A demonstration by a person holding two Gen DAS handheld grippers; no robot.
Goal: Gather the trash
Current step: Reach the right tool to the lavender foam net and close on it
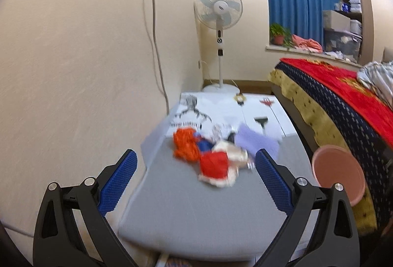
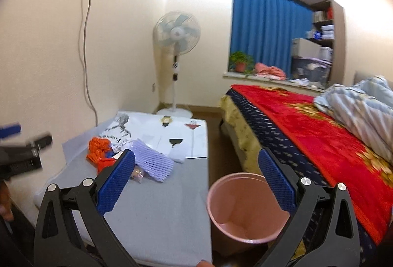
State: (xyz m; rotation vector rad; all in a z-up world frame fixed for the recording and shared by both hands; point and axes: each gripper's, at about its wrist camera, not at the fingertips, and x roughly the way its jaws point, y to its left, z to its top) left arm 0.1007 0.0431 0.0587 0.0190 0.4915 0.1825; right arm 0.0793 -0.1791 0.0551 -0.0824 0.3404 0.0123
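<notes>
While nothing is gripped by either tool, the scene is laid out thus:
Left gripper (image 1: 196, 176): held wide apart, empty, above the grey table (image 1: 196, 217).
Trash pile (image 1: 216, 154): seen blurred, just ahead between the left fingers.
Right gripper (image 2: 196, 178): spread wide, empty.
Purple foam net (image 2: 152, 161): beside its left finger, ahead.
Pink bin (image 2: 245, 210): placed below, between the fingers, beside the bed (image 2: 319, 134).

Both wrist views over table (image 1: 196, 217), windowward.

Warm indoor light, motion blur, fisheye-bent edges.
</notes>
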